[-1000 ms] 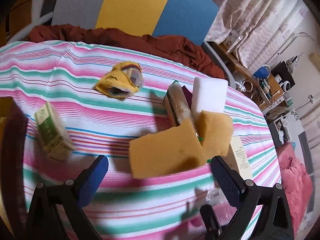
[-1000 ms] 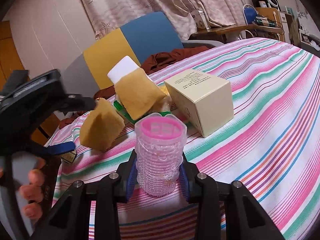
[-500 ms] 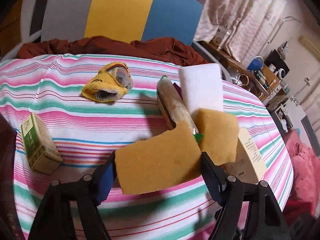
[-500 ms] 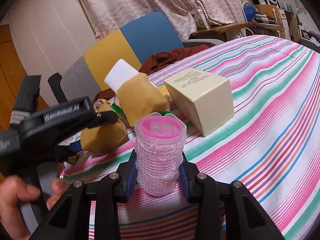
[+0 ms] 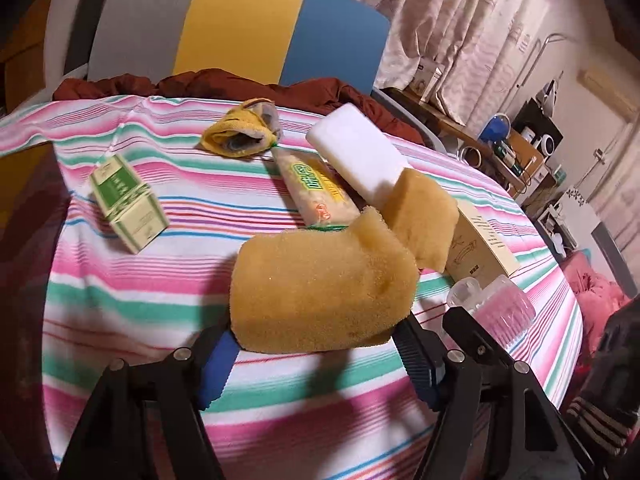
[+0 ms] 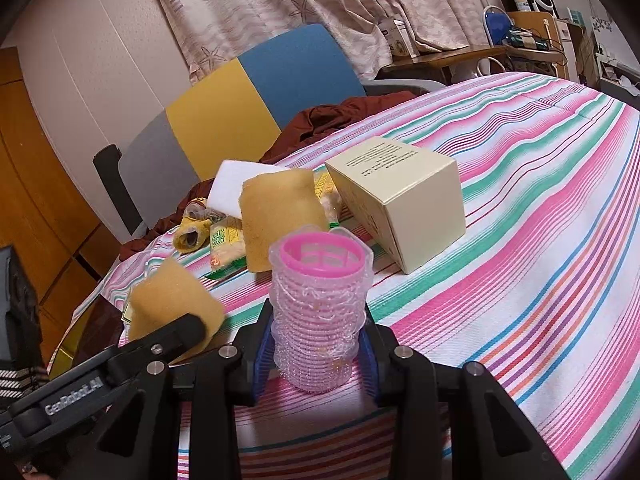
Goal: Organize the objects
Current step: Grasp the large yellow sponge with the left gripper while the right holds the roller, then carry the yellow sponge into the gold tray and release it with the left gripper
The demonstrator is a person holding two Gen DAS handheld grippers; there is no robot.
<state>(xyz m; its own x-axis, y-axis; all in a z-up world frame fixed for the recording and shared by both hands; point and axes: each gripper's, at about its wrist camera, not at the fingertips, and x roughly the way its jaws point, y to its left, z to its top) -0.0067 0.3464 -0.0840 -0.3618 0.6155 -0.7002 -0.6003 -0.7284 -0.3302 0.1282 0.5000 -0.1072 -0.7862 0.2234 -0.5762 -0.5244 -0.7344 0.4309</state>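
Observation:
My left gripper (image 5: 316,360) is shut on a yellow sponge (image 5: 320,292) and holds it above the striped tablecloth (image 5: 140,312); the sponge also shows in the right wrist view (image 6: 172,308). My right gripper (image 6: 316,356) is shut on a pink hair roller in clear wrap (image 6: 320,312), upright, also seen in the left wrist view (image 5: 500,312). A second yellow sponge (image 5: 424,216) leans against a white foam block (image 5: 356,152) and a snack packet (image 5: 316,192).
A cream box (image 6: 400,196) lies right of the pile. A green carton (image 5: 128,204) lies at the left. A yellow sock roll (image 5: 240,132) sits at the back. A brown cloth (image 5: 240,84) and a chair (image 5: 240,28) stand behind the table.
My left gripper closed on the yellow sponge, lifted it off the pile and drew it back towards the right gripper. The right gripper kept hold of the roller.

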